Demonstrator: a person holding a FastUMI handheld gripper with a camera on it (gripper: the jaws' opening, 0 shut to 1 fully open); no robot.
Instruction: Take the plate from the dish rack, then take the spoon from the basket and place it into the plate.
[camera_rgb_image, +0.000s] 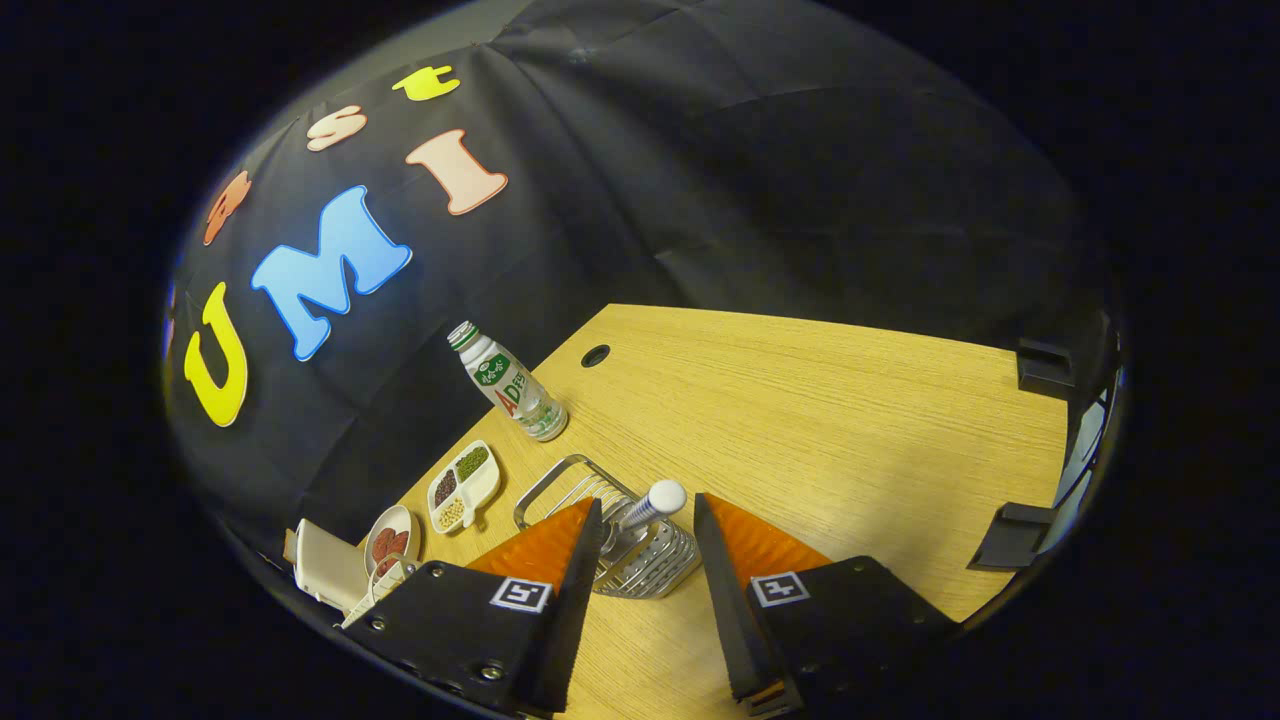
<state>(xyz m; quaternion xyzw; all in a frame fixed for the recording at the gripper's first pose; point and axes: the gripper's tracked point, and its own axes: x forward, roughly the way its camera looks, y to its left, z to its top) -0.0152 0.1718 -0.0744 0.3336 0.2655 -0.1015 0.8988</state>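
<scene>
Gripper (648, 535) wide open, spoon (650, 503) dead ahead between its fingers (handle probably upright) in basket (640, 560).

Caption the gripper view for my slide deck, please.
Open gripper hovers above the wire basket, the spoon handle between its fingers; a bottle stands beyond on the wooden table.

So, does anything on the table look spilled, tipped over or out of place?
Nothing stands out. The bottle stands upright, the divided dish keeps its beans in their compartments, and the spoon sits in the wire basket ahead of the open gripper.
</scene>
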